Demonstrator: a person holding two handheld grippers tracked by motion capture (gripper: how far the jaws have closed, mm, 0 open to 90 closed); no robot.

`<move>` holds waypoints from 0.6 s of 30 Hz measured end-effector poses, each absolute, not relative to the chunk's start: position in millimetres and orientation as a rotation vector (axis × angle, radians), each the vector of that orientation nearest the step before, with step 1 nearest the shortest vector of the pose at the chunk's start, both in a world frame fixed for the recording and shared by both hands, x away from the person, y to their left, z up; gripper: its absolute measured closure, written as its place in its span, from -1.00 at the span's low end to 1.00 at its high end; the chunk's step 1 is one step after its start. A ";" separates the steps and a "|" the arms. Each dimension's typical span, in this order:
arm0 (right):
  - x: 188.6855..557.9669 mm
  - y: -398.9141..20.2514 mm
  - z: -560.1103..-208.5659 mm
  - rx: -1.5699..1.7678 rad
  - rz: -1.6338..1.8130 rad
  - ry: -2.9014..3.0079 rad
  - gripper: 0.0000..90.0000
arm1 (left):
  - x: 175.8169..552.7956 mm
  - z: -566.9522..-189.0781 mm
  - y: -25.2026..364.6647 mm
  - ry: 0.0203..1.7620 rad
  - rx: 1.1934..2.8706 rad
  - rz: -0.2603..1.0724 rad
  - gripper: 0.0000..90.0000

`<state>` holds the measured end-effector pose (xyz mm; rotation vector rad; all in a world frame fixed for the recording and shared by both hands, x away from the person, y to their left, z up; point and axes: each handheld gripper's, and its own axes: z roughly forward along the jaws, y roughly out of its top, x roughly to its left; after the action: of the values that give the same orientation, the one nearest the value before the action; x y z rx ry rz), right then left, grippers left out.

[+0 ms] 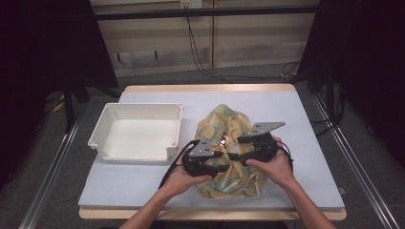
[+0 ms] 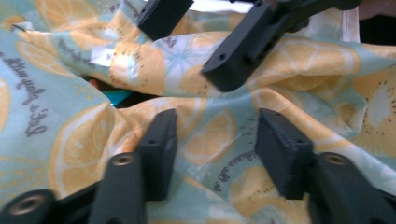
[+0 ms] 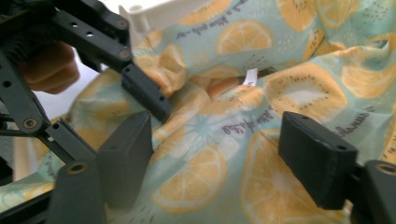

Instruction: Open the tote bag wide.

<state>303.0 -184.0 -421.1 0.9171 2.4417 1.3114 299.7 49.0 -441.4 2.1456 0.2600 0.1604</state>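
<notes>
A crumpled cloth (image 1: pixel 223 123) printed with orange and kiwi slices on pale green lies on the blue-grey table top (image 1: pixel 286 114). Both grippers meet over its near half, pointing at each other. My left gripper (image 1: pixel 227 162) comes in from the left; its jaws stand apart just above the fabric (image 2: pixel 210 135) with nothing pinched. My right gripper (image 1: pixel 235 147) comes in from the right, its jaws wide apart over the cloth (image 3: pixel 219 140). A small white label (image 3: pixel 251 77) shows at a dark fold, where something teal (image 2: pixel 116 95) peeks out.
A white rectangular tray (image 1: pixel 138 153) with nothing in it stands left of the cloth, close to the left hand. The table's near edge (image 1: pixel 210 213) runs below the forearms. Dark floor, cables and metal rails surround the table.
</notes>
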 end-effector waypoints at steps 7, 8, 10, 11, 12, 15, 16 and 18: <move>303.1 -185.4 -434.3 0.920 1.268 2.442 0.13 | 301.3 -448.8 43.4 0.248 2.182 0.200 0.72; 303.0 -186.1 -434.9 0.923 1.264 2.433 0.26 | 301.2 -449.9 43.2 0.252 2.182 0.203 0.78; 303.2 -187.6 -435.4 0.921 1.272 2.426 0.52 | 302.2 -452.4 43.7 0.247 2.185 0.182 0.96; 302.9 -188.3 -435.3 0.928 1.271 2.419 0.70 | 302.0 -453.4 43.7 0.259 2.189 0.169 1.00; 302.6 -189.3 -435.1 0.923 1.272 2.412 0.86 | 302.4 -454.0 44.1 0.254 2.189 0.163 1.00; 300.9 -194.8 -432.7 0.928 1.300 2.401 1.00 | 302.1 -451.7 45.6 0.255 2.184 0.145 1.00; 299.8 -197.0 -431.4 0.934 1.309 2.398 1.00 | 301.6 -451.2 46.3 0.263 2.173 0.130 1.00; 296.7 -202.7 -427.8 0.944 1.316 2.375 1.00 | 300.7 -449.1 48.7 0.261 2.162 0.108 1.00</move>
<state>296.7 -202.7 -427.8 0.9436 2.3754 1.3160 300.7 48.7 -449.1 2.1616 0.2609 0.1082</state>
